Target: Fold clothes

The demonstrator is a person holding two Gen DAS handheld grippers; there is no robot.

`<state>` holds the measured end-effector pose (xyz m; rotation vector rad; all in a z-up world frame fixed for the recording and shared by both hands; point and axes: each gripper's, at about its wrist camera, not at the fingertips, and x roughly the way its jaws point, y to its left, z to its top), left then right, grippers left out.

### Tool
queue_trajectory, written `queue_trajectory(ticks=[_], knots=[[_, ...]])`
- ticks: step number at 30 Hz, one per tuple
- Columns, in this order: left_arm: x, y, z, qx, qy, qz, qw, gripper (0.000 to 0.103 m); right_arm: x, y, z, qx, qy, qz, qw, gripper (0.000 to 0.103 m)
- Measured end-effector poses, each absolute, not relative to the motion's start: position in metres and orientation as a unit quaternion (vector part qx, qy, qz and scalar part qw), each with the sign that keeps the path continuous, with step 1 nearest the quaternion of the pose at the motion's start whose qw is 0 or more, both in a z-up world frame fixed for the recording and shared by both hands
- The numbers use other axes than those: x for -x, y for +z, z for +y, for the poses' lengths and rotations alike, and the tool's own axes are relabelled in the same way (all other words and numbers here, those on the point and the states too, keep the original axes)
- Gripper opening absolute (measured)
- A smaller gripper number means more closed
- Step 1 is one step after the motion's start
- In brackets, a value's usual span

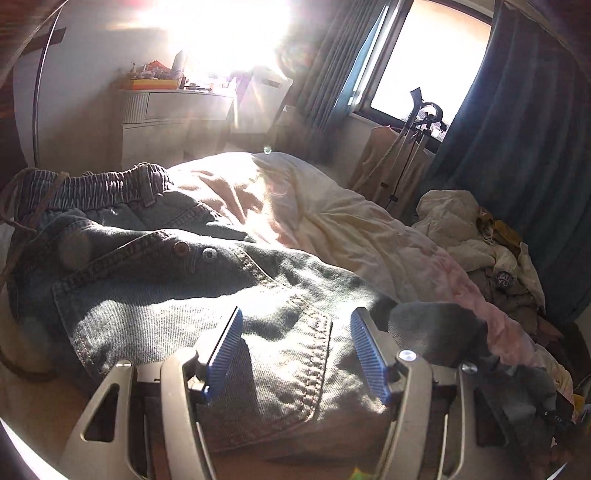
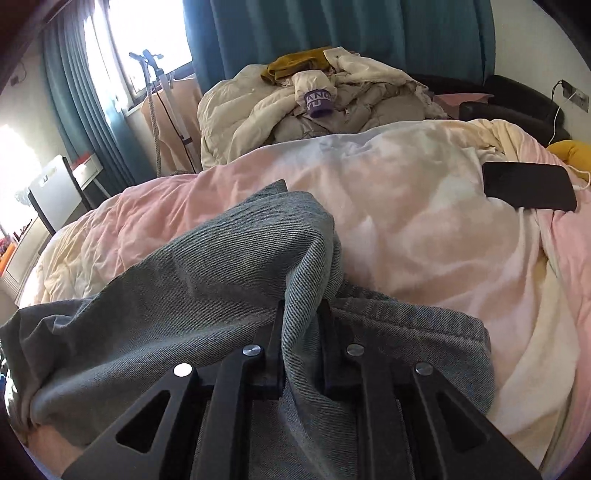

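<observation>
Blue-grey denim trousers with an elastic waistband lie on the pink and cream duvet. My left gripper is open, its blue-padded fingers standing over the back pocket, nothing between them. In the right wrist view my right gripper is shut on a raised fold of the trousers' denim, which bunches up between the black fingers and hides their tips.
A pile of cream jackets and clothes lies at the far side of the bed. A black phone rests on the duvet at the right. A garment steamer stand, a white dresser and teal curtains stand behind.
</observation>
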<state>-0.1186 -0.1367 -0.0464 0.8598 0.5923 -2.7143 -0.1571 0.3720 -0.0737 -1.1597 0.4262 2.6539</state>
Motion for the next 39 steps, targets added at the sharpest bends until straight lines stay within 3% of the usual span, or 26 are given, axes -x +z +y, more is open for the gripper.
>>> queue_trajectory(ticks=[12,13,16,17,21,27,35,39], knots=[[0.1,-0.018,-0.16,-0.297,-0.917,0.215,0.158,0.062,0.139,-0.052,0.367,0.374,0.913,0.131,0.093,0.022],[0.098,-0.012,-0.168,-0.297,-0.915,0.218,0.167,0.062,0.133,-0.046,0.366,0.368,0.915,0.137,0.089,0.028],[0.098,0.002,-0.195,-0.311,-0.906,0.229,0.175,0.062,0.113,-0.029,0.365,0.346,0.922,0.15,0.085,0.067],[0.1,0.004,-0.208,-0.318,-0.9,0.243,0.176,0.062,0.107,-0.024,0.363,0.34,0.925,0.151,0.082,0.07],[0.118,0.011,-0.265,-0.338,-0.882,0.283,0.169,0.062,0.111,-0.024,0.355,0.34,0.926,0.146,0.08,0.072],[0.167,0.007,-0.323,-0.39,-0.865,0.251,0.192,0.062,0.118,-0.025,0.342,0.341,0.927,0.14,0.076,0.075],[0.204,-0.023,-0.342,-0.401,-0.845,0.303,0.182,0.061,0.127,-0.027,0.33,0.341,0.927,0.135,0.074,0.075],[0.217,-0.035,-0.343,-0.419,-0.839,0.281,0.205,0.03,0.13,-0.031,0.333,0.341,0.927,0.137,0.076,0.075]])
